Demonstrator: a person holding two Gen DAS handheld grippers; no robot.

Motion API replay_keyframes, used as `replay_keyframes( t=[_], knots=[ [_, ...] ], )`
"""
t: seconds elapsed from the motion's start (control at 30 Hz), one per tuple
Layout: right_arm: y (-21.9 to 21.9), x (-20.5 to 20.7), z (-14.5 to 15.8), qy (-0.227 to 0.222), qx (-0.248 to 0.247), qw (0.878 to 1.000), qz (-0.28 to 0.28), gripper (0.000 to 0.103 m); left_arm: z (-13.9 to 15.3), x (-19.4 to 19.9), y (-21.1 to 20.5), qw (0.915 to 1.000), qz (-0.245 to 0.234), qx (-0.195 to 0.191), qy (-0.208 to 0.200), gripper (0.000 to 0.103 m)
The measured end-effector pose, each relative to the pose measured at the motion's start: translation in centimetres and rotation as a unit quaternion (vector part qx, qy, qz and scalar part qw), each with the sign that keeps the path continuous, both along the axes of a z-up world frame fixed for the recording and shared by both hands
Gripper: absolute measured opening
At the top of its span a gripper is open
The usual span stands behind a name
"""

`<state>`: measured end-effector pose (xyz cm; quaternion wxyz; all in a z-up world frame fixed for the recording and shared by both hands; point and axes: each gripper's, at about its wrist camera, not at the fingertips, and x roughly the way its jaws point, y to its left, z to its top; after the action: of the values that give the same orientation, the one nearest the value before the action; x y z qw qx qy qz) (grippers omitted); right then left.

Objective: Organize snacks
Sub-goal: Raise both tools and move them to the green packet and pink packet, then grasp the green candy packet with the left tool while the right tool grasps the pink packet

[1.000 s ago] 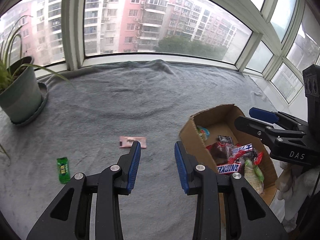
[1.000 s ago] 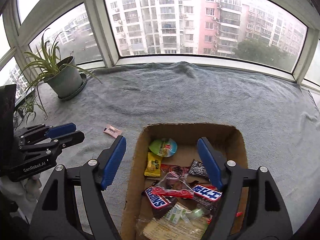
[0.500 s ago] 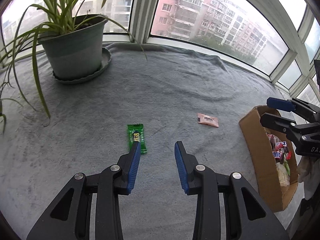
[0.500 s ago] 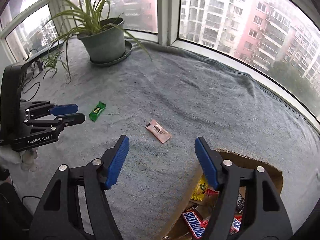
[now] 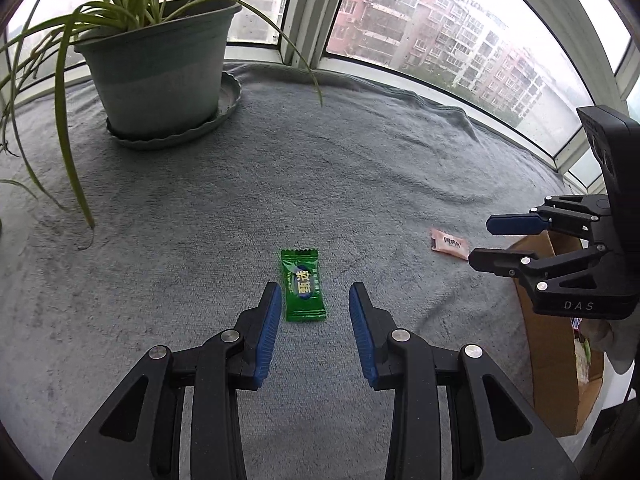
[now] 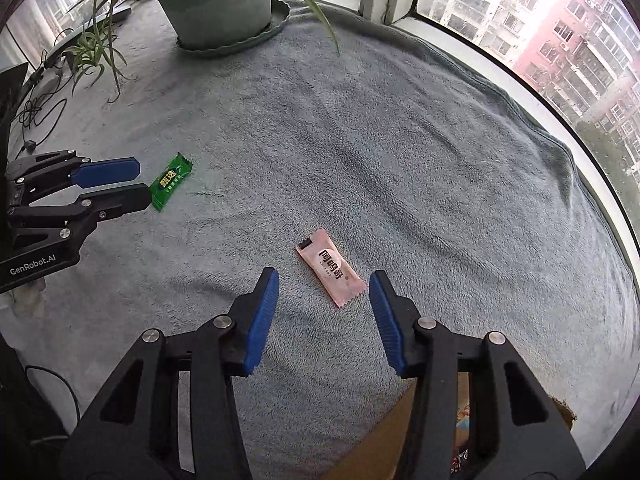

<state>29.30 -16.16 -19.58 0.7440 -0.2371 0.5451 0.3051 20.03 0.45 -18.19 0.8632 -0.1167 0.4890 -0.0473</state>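
Left wrist: potted plant stands beyond green candy.

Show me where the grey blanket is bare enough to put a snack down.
The widest bare stretch of the grey blanket runs from the pink packet back to the windows. Another lies between the plant pot and the green candy. It is crowded around each packet, where the left gripper and right gripper hover, and by the cardboard box.
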Motion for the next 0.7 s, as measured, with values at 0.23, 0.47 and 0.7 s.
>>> replay_keyframes(
  t=[0.23,0.47,0.7],
  knots=[
    [1.2,0.9,-1.4,0.009,-0.023,1.0,0.014,0.047,-0.8,0.8,-0.6,0.9999,-0.006,0.003,0.009,0.033],
    [1.8,1.5,-2.9,0.024,-0.039,0.999,0.023,0.047,-1.5,1.4,-0.6,0.9999,-0.001,0.009,0.014,0.033],
    [1.5,1.4,-3.1,0.037,-0.026,0.999,0.025,0.038,-1.9,1.5,-0.4,0.9998,-0.004,0.013,0.017,0.033]
  ],
)
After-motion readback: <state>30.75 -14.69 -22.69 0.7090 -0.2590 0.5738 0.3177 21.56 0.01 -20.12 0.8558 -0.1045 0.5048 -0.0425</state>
